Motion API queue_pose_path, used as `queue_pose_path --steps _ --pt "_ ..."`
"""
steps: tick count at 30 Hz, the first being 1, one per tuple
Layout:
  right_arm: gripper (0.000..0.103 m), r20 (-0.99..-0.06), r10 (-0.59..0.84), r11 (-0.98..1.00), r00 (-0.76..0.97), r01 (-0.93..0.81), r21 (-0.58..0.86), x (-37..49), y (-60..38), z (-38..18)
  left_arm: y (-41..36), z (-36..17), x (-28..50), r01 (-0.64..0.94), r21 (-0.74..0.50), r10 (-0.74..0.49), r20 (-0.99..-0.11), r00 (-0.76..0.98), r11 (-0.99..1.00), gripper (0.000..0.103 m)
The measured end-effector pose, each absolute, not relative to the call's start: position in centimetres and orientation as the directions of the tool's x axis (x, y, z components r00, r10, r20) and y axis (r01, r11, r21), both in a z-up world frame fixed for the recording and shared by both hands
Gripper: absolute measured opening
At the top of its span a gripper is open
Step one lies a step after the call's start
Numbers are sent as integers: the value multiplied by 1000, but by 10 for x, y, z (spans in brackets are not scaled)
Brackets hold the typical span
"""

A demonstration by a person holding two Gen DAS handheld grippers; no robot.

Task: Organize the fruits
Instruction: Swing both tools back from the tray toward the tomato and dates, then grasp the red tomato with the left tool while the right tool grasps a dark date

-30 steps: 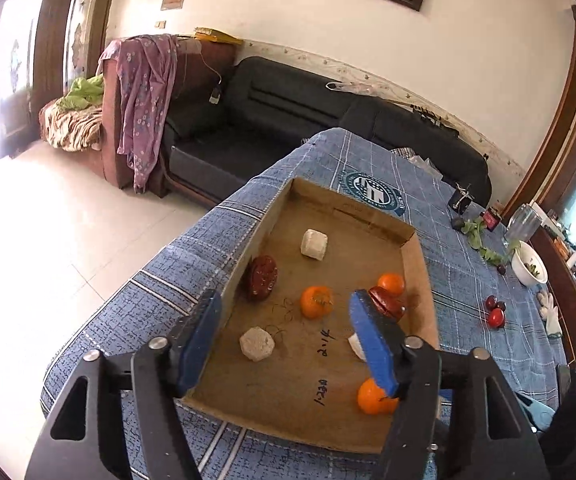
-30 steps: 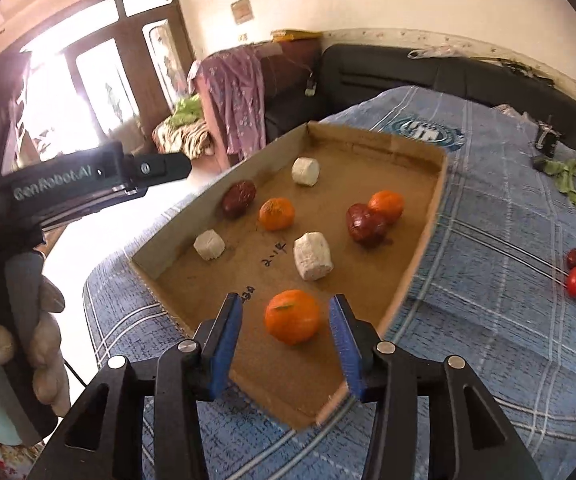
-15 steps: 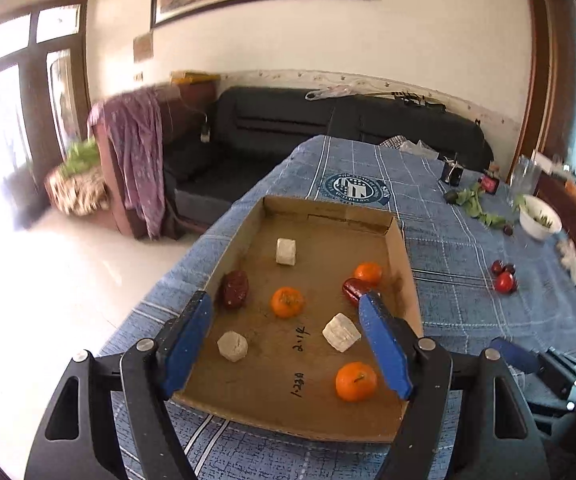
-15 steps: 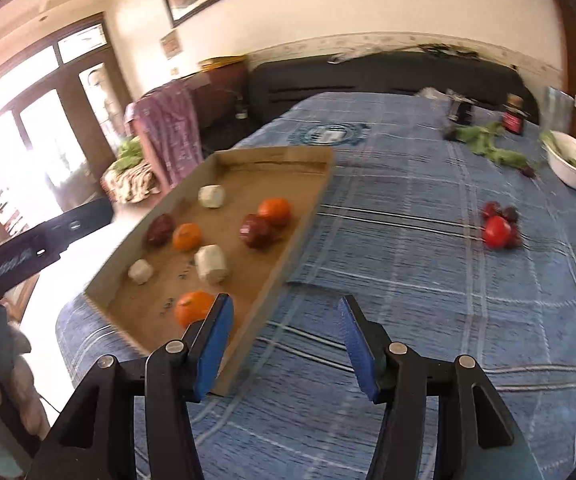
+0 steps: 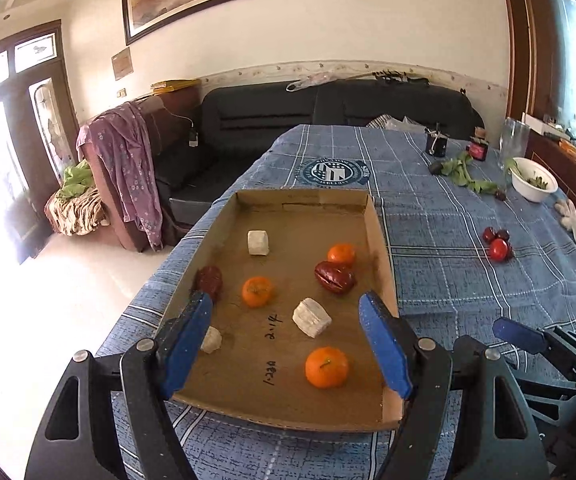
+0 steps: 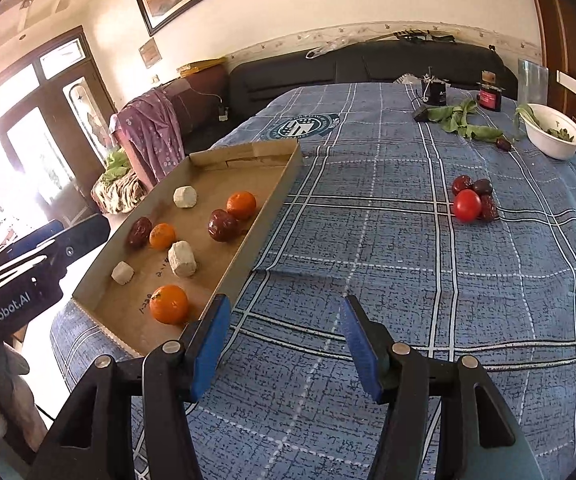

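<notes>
Blue fingers (image 5: 184,344) of the left gripper (image 5: 284,344) stand wide apart with nothing between them, poised above the near end of a shallow cardboard tray (image 5: 380,240); the right gripper (image 6: 284,344), its fingers (image 6: 362,354) parted and just as empty, hangs over bare blue checked cloth (image 6: 368,240) beside the tray's right wall. Inside the tray lie three tangerines, the nearest one (image 5: 326,367) close to the front edge, along with two dark red dates (image 5: 334,277) and three pale chunks (image 5: 311,317), all scattered rather than grouped. Well apart on the surface, a red tomato (image 6: 467,205) sits touching a small cluster of dark dates (image 6: 473,188), outside the tray. By the look of it, the sorting is only partly done: some fruit is gathered in the tray, the cluster on the cloth is not yet collected, and nothing is in hand. Both grippers tilt downward toward the surface, side by side, the right one's blue fingertip showing at the edge of the left camera's view.
</notes>
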State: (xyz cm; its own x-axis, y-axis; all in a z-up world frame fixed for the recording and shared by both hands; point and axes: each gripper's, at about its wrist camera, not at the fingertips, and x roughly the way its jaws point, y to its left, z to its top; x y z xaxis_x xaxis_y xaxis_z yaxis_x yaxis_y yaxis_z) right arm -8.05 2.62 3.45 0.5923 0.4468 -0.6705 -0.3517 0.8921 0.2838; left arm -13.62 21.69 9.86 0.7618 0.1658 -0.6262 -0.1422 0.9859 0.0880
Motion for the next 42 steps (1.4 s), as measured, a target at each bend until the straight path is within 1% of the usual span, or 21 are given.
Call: queue_pose_path --steps 10,17,20,22,25,29,30,32,35,40,42 --pt "62 -674 438 899 595 -312 308 -75 6 31 198 94 -127 -105 105 148 -646 749 989 75" --pt "64 -679 424 906 600 -268 328 -70 -17 29 182 91 -118 -71 113 128 -661 739 991 75" --pt "64 -679 406 913 611 -248 323 -67 -32 31 175 90 -113 -42 95 95 -672 734 995 75" --pt "64 -679 385 922 625 -224 317 -61 -48 33 170 90 -110 -10 63 50 -678 733 998 75" --pt "64 -684 339 937 646 -164 309 -46 -78 38 159 88 -108 42 14 -21 -684 729 999 75" --pt "62 -699 276 953 660 -94 288 -3 -114 42 144 78 -101 85 16 -50 -699 713 996 75" --pt "56 -702 269 954 660 -81 289 6 -119 41 141 76 -100 93 12 -58 -703 708 996 75" --pt "49 -706 283 945 650 -64 319 31 -129 36 137 73 -97 108 -6 -80 -713 697 994 75" --pt "49 -721 297 935 626 -37 353 69 -134 22 135 71 -93 119 -22 -98 -723 684 993 75" --pt "49 -769 296 938 567 -20 347 106 -124 -4 131 66 -89 129 -32 -111 -732 672 991 75" --pt "50 -760 303 933 574 -18 359 109 -123 -6 128 64 -85 137 -43 -124 -738 663 990 75"
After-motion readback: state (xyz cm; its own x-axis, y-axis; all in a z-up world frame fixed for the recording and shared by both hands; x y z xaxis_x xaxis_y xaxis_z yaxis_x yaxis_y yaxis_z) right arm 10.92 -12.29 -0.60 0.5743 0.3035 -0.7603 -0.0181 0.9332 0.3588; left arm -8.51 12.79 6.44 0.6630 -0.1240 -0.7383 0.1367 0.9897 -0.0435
